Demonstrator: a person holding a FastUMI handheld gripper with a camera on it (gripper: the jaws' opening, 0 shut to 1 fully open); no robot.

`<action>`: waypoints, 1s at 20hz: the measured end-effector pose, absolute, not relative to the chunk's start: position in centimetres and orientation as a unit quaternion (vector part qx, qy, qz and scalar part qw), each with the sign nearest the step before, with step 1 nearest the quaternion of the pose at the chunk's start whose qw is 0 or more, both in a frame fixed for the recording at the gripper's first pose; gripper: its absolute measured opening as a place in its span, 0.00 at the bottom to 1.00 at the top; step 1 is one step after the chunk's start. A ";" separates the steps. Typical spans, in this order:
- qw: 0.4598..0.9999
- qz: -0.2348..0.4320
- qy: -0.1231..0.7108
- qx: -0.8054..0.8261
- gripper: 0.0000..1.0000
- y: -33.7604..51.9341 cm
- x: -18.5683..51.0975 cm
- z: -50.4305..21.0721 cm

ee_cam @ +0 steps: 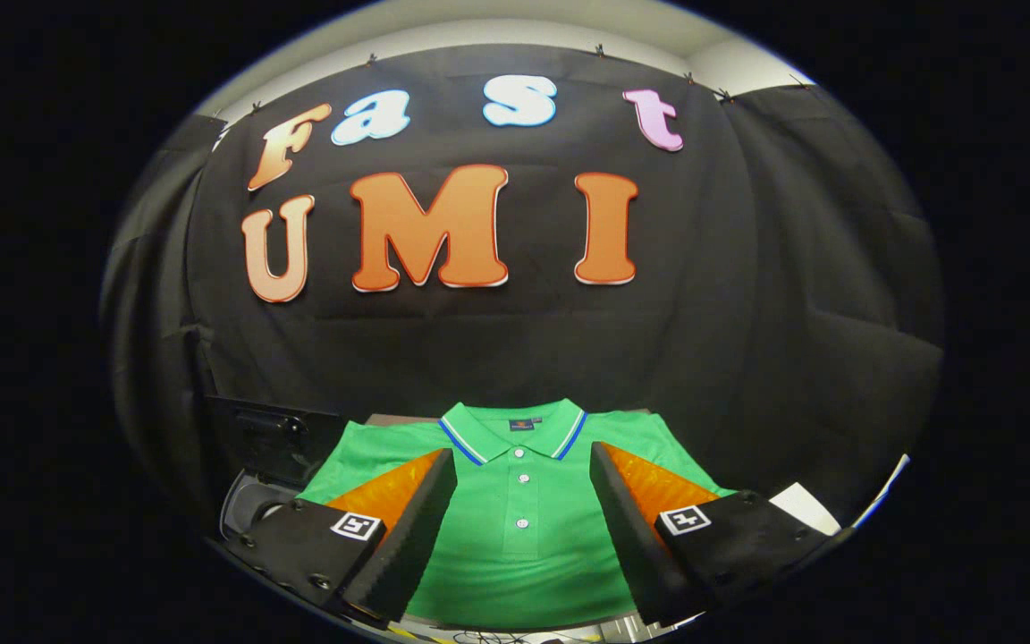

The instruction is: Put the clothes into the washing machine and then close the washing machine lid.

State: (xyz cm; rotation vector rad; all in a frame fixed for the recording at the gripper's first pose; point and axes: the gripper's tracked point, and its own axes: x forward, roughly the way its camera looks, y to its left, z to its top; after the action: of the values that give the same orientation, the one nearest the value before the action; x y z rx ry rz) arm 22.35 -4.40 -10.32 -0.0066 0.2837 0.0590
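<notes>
Green knit polo shirt point(522, 519), folded flat with collar farthest from the claw and button placket running straight toward it. Taken as landmark for everything else here. Striped collar trim at the shirt's far edge; three pale buttons down its middle.

Gripper point(522, 465) poised over the near half of the shirt, fingers spread wide, one to each side of the placket, nothing pinched between them. Whether the tips touch the fabric or hover just above it: cannot tell.

Off the shirt's left shoulder, a dark glossy shape with a curved rim below it, likely the washing machine point(269, 447) with its lid raised; too little shown to be sure. Off the shirt's right side, a pale sheet or card point(803, 505) lying beside it, apart from the cloth.

Step in hand, by judgement: the very first one, reaching for the garment. Shirt not yet lifted, not yet in the drum, lid not yet closed.

Next move calls for: lowering onto the cloth near the placket, gathering a fold thick enough to bite, then pressing the fingers together. Flat fabric apt to slip from a shallow pinch, so a deep gather advisable. After that, a carry leftward of the shirt toward the dark opening.
</notes>
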 end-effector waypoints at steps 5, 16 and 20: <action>0.970 0.024 0.239 0.028 0.98 -4.7 25.4 -16.0; 0.948 0.004 0.318 -0.020 0.96 -4.8 26.5 -19.3; 0.940 0.003 0.341 -0.006 0.84 -4.4 26.7 -19.6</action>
State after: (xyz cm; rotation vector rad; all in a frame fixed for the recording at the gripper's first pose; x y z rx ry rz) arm 26.67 -4.40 -19.59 -0.0125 0.6951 0.0070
